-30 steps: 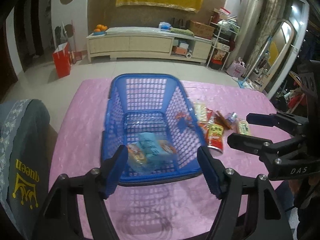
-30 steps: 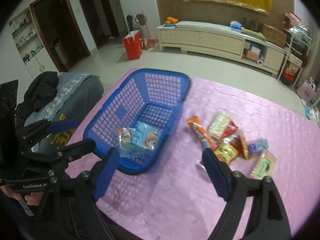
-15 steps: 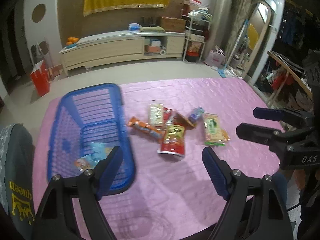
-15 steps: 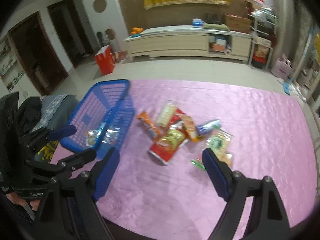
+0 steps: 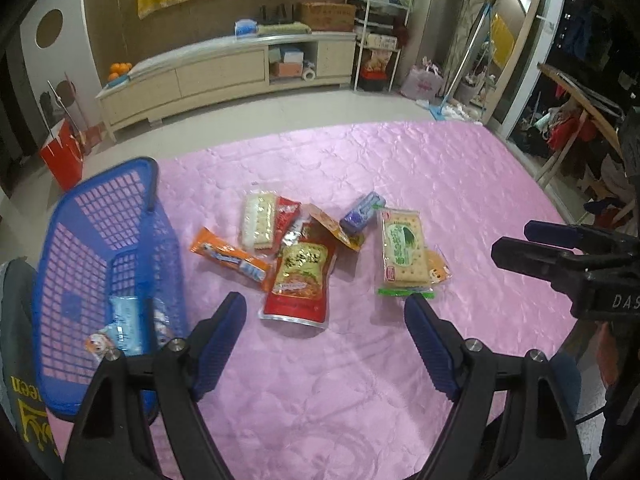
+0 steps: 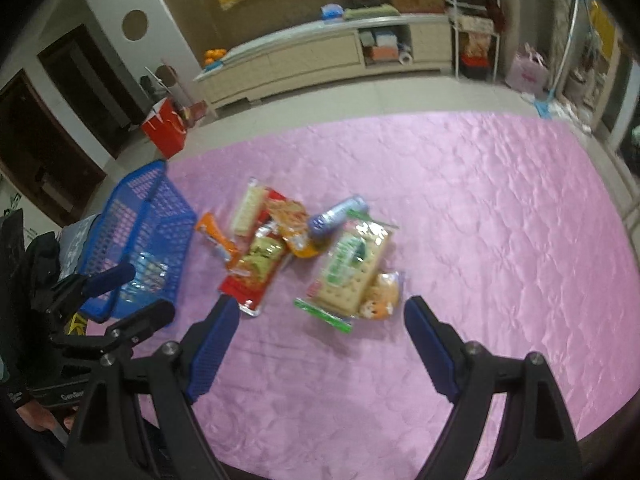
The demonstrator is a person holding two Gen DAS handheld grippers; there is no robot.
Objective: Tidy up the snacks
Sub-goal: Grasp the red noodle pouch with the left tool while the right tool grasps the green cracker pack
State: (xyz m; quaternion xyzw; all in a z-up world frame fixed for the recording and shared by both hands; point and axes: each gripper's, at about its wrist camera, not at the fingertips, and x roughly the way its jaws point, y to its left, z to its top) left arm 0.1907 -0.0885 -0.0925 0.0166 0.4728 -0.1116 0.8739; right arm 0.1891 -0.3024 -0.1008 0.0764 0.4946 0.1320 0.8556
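A blue plastic basket (image 5: 100, 248) stands at the left of the pink tablecloth (image 5: 440, 168), with a light blue packet (image 5: 124, 324) lying inside. Right of it is a loose pile of snacks: an orange bar (image 5: 228, 258), a red pouch (image 5: 302, 280), a clear cracker pack (image 5: 259, 220), a purple packet (image 5: 362, 212) and a green cracker pack (image 5: 402, 252). My left gripper (image 5: 325, 312) hangs open over the near edge of the red pouch, holding nothing. My right gripper (image 6: 322, 310) is open and empty just short of the green cracker pack (image 6: 348, 268).
A chair with a grey cover (image 5: 16, 360) stands against the table's left side by the basket. Bare pink cloth stretches right of the pile (image 6: 500, 240). On the floor beyond are a red bag (image 5: 62, 156) and a long low cabinet (image 5: 224, 76).
Both grippers have swung right, from over the basket to over the snack pile. The light blue packet stays in the basket. The left jaws stand slightly wider.
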